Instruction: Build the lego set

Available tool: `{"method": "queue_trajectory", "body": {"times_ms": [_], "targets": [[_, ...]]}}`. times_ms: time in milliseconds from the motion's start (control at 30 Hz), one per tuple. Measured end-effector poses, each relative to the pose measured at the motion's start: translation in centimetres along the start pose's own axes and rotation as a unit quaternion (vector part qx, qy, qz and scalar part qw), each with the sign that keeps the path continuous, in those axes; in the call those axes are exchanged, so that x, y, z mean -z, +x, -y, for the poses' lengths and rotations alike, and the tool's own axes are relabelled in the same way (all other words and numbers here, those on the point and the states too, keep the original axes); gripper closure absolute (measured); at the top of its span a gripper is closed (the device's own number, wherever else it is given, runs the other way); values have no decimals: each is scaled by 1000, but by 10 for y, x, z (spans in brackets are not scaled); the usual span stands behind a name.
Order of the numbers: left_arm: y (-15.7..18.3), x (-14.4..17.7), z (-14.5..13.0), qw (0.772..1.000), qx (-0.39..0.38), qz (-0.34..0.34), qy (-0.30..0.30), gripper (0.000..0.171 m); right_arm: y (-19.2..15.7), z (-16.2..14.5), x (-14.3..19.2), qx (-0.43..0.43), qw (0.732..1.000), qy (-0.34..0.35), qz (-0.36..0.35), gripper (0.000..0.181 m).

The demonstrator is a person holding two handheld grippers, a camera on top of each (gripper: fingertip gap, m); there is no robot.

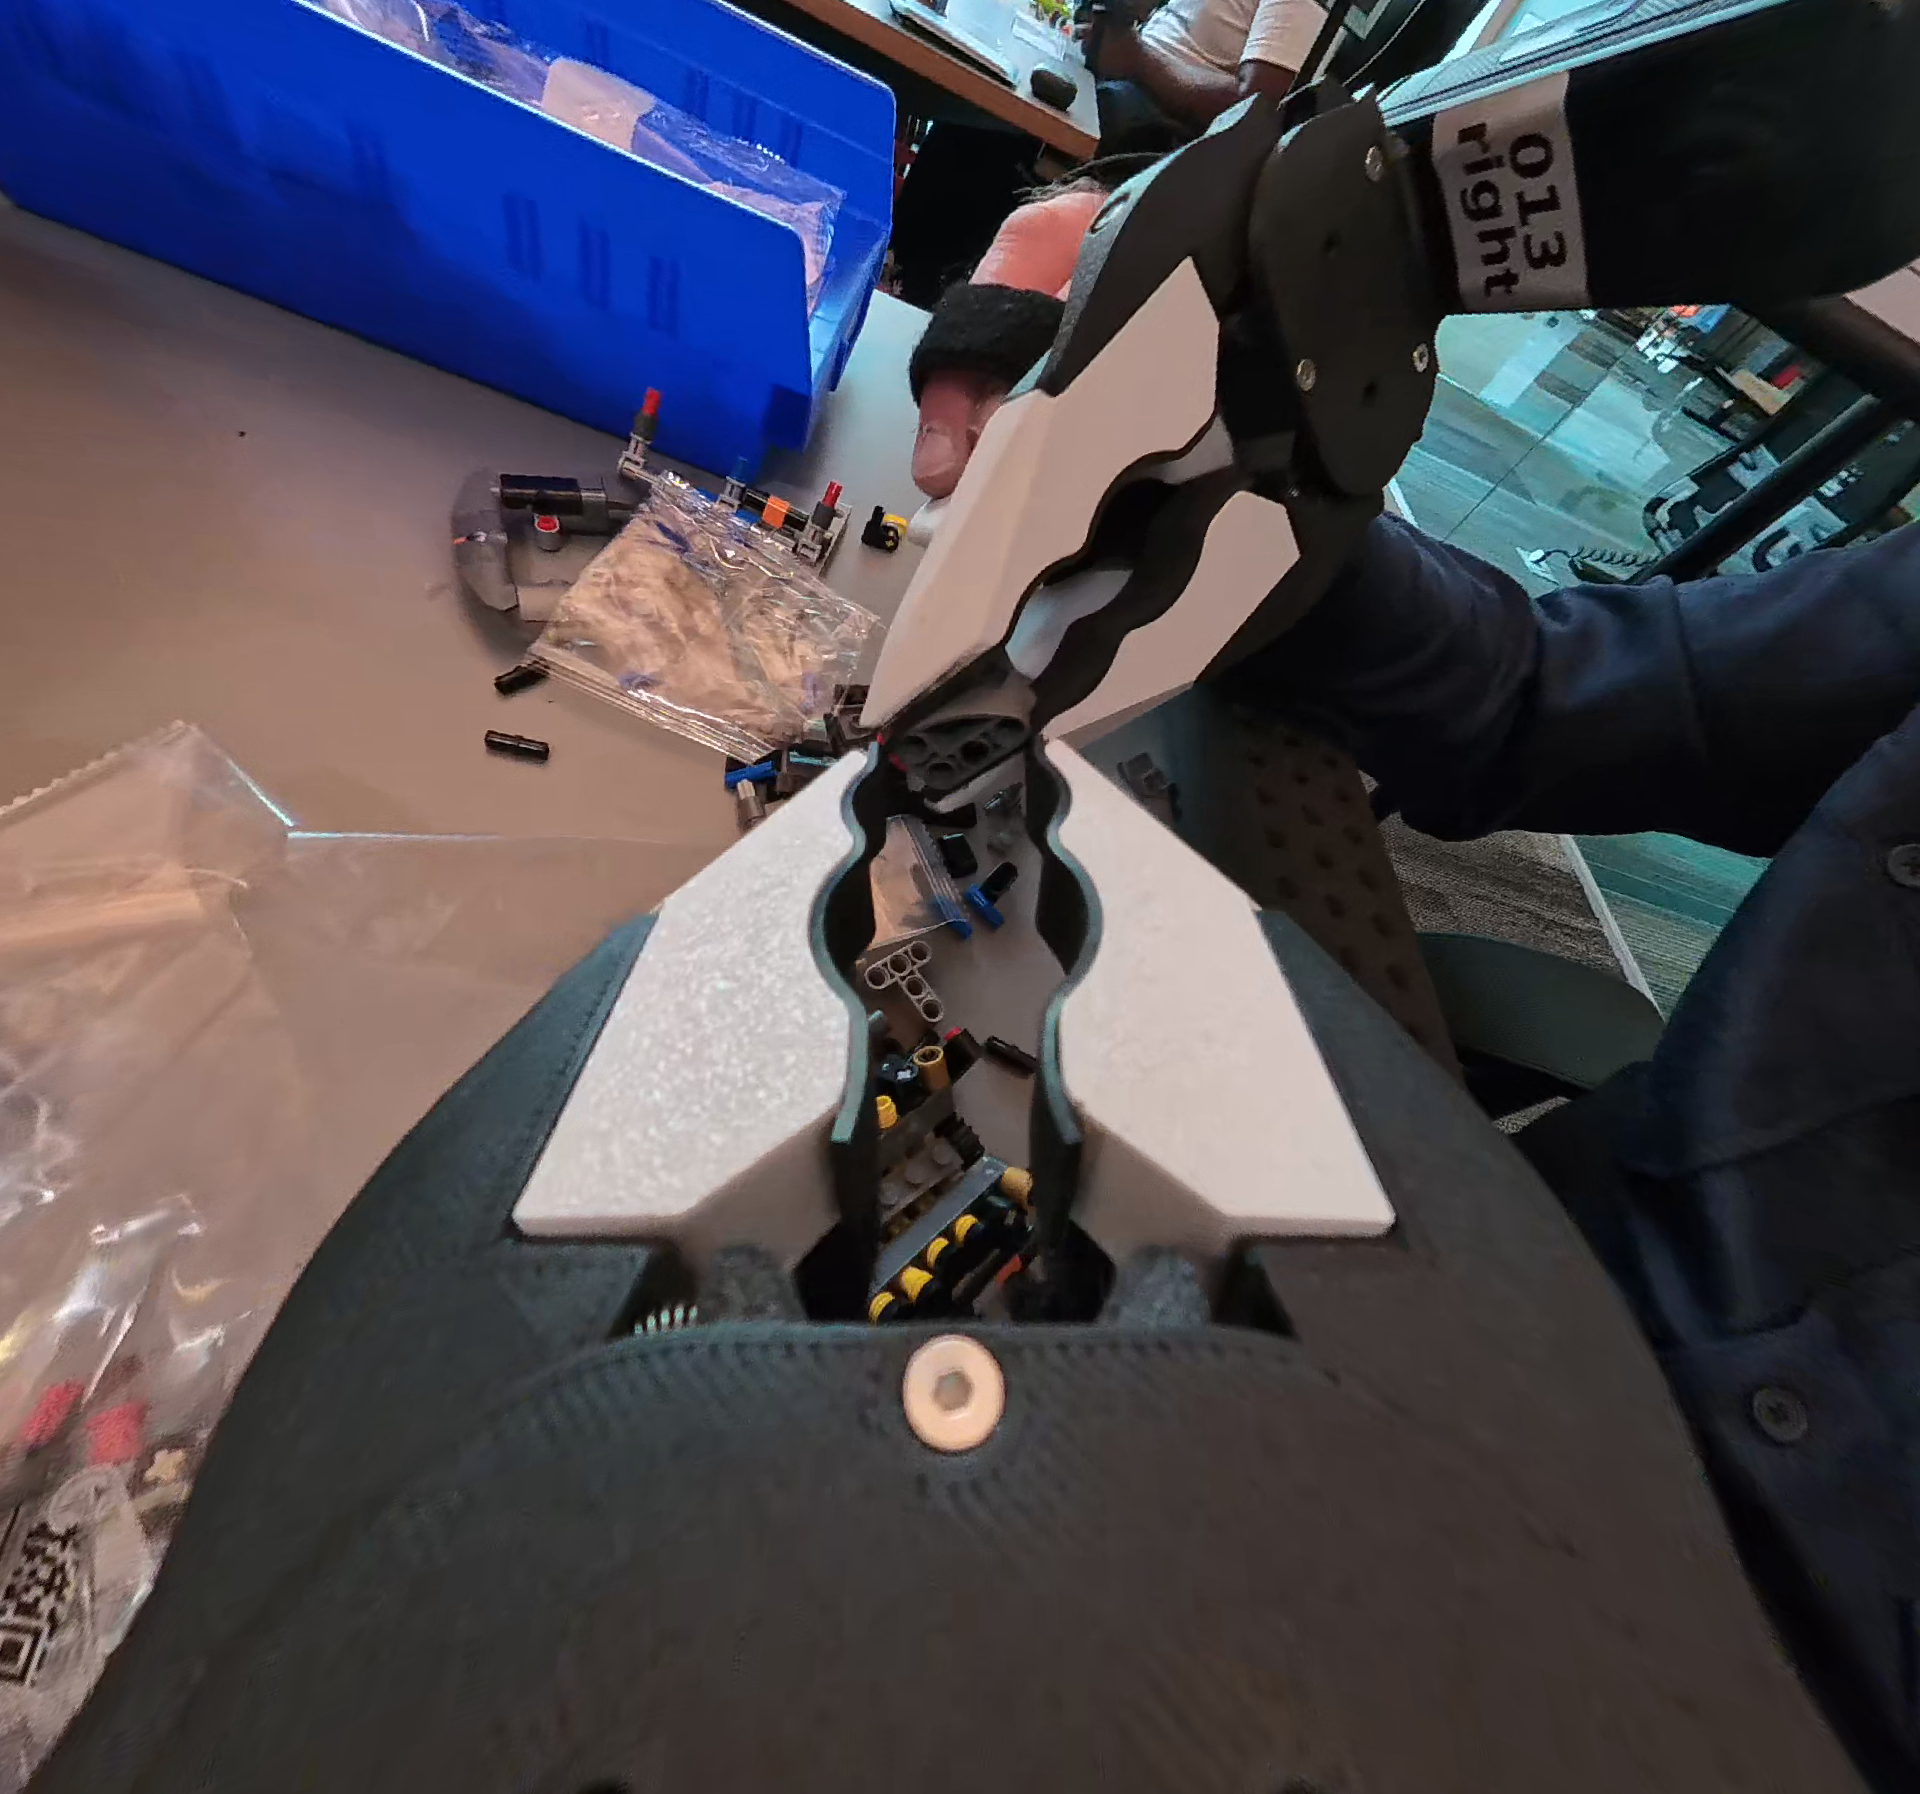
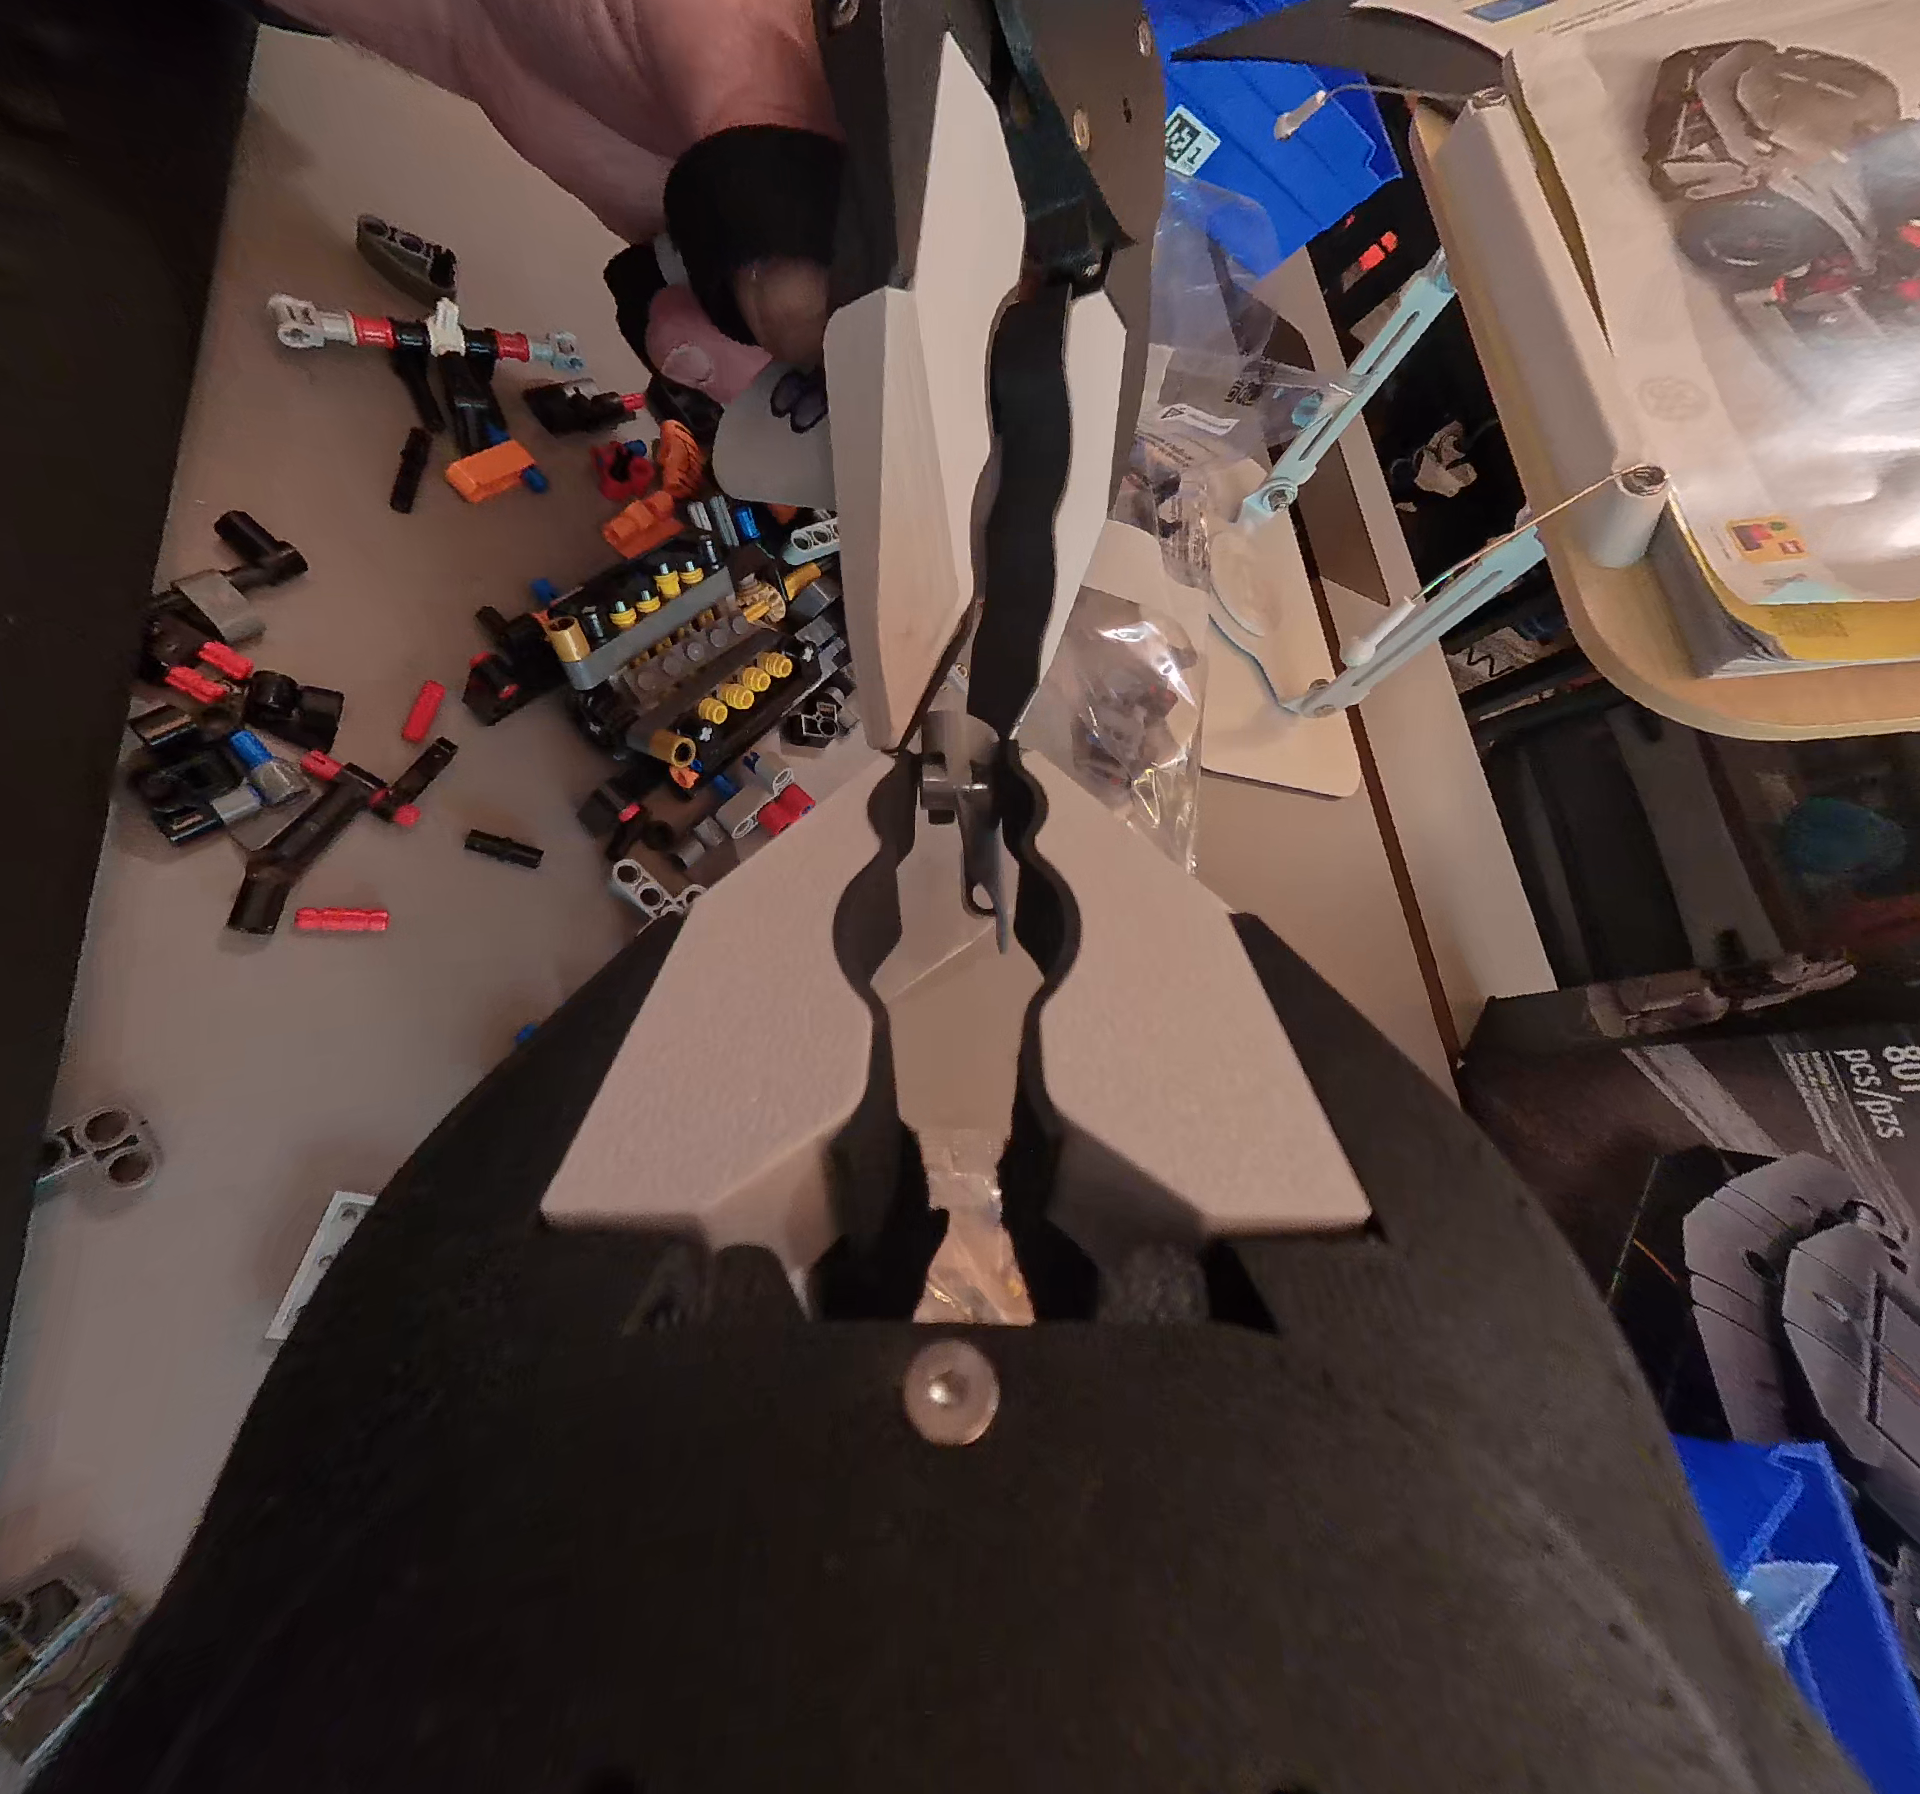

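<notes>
1. left gripper: rises from the bottom centre of the left wrist view; its fingers pinch a small dark grey lego piece at the tips, mid-frame. in the right wrist view the same gripper comes down from the top centre, tip to tip with the other.
2. right gripper: fingers closed on a small grey lego part. whether the two grippers hold one piece or two joined pieces cannot be told; the tips hide the joint.
3. writing: a white label wraps the right gripper's body at upper right of the left wrist view; a printed box at lower right and an instruction booklet at upper right of the right wrist view also bear print.
4. a partly built lego assembly with yellow pegs lies on the table left of centre, among loose pieces.
5. a hand, cut off at the upper left, grips the left gripper.
6. clear plastic bags and a blue bin occupy the upper left of the left wrist view.
</notes>
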State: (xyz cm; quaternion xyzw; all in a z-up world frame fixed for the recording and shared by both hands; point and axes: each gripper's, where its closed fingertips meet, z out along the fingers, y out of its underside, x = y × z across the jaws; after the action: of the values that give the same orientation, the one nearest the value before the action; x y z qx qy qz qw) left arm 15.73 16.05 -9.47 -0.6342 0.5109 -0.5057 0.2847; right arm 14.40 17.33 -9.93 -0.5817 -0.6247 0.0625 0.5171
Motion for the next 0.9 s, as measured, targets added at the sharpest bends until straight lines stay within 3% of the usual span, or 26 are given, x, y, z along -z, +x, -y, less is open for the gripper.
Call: {"method": "queue_trajectory", "body": {"times_ms": [233, 900], "targets": [[3, 0, 3, 1000, 17, -21, 12, 136, 0, 0, 0, -1, 1000, 5, 3, 168], [-1, 1, 3, 1000, 12, -9, 15, 148, 3, 0, -1, -5, 1000, 3, -4, 167]]}}
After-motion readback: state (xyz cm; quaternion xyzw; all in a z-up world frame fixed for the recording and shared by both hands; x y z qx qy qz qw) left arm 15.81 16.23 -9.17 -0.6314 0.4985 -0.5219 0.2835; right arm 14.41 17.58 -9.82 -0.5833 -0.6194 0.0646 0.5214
